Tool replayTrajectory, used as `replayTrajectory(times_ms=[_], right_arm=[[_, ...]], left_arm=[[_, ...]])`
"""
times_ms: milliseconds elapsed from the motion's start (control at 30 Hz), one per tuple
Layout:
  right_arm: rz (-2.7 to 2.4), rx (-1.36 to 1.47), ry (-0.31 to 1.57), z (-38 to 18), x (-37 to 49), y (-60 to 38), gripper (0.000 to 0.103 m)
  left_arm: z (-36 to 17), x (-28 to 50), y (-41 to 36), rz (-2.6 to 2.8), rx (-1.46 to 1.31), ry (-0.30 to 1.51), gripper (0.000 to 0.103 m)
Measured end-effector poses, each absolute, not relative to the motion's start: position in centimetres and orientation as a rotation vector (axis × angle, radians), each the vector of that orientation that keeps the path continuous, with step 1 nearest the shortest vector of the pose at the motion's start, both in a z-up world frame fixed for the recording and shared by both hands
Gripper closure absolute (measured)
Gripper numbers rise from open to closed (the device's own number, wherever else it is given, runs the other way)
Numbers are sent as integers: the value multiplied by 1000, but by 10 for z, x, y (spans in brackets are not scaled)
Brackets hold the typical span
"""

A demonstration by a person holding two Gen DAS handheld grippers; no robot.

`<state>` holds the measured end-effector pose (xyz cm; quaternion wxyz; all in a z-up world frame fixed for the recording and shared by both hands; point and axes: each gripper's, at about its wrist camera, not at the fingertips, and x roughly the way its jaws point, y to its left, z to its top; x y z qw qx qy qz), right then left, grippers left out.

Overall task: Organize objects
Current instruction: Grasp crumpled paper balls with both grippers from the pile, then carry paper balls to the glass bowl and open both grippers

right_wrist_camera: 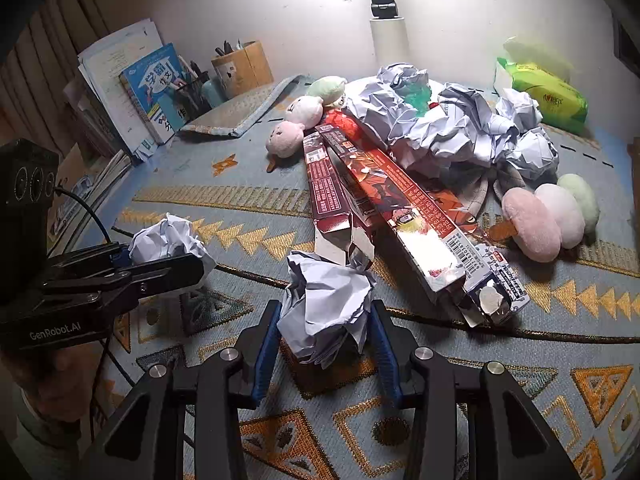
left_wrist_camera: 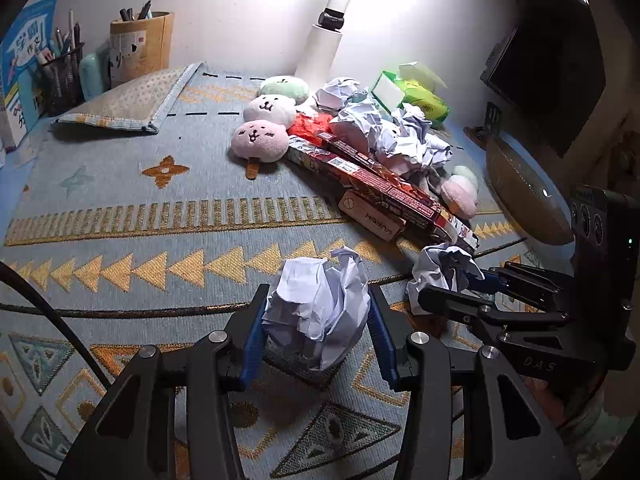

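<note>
My left gripper (left_wrist_camera: 318, 300) is shut on a crumpled white paper ball (left_wrist_camera: 320, 312), held just above the patterned blue and gold mat (left_wrist_camera: 160, 200). My right gripper (right_wrist_camera: 325, 312) is shut on a second crumpled paper ball (right_wrist_camera: 326, 300), also low over the mat. Each gripper shows in the other's view: the right one (left_wrist_camera: 456, 284) at the right edge, the left one (right_wrist_camera: 168, 258) at the left edge. A heap of more crumpled paper (right_wrist_camera: 440, 128) lies behind, on long red cartons (right_wrist_camera: 400, 208).
Plush dango skewers lie by the cartons (left_wrist_camera: 264, 124) (right_wrist_camera: 548, 216). A green tissue pack (right_wrist_camera: 544, 92) sits at the back right, with pen holders (left_wrist_camera: 140, 48), books (right_wrist_camera: 156, 88) and a folded mat (left_wrist_camera: 132, 104) at the back left. A white lamp post (left_wrist_camera: 324, 40) stands by the wall.
</note>
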<state>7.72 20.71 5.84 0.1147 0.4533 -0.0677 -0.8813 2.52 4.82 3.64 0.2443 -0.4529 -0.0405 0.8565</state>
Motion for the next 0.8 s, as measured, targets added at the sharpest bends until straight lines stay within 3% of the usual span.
replayTrajectory(times_ms=[200,367,600,800], right_arm=[[-2656,1234,-184,83,134,232,62],[-2979,1101,-49,125,183,303,62],[-3251,988,-240,169,202,427,61],[-3301,1059,-362,177,179,481,61]], left_arm=[[68,48,84,2274,-1169,-35,60],[109,63,159,2156,-1023,88,60],[146,46,286,2030,-906,125,60],[141,12,364,1965,-896,116,60]])
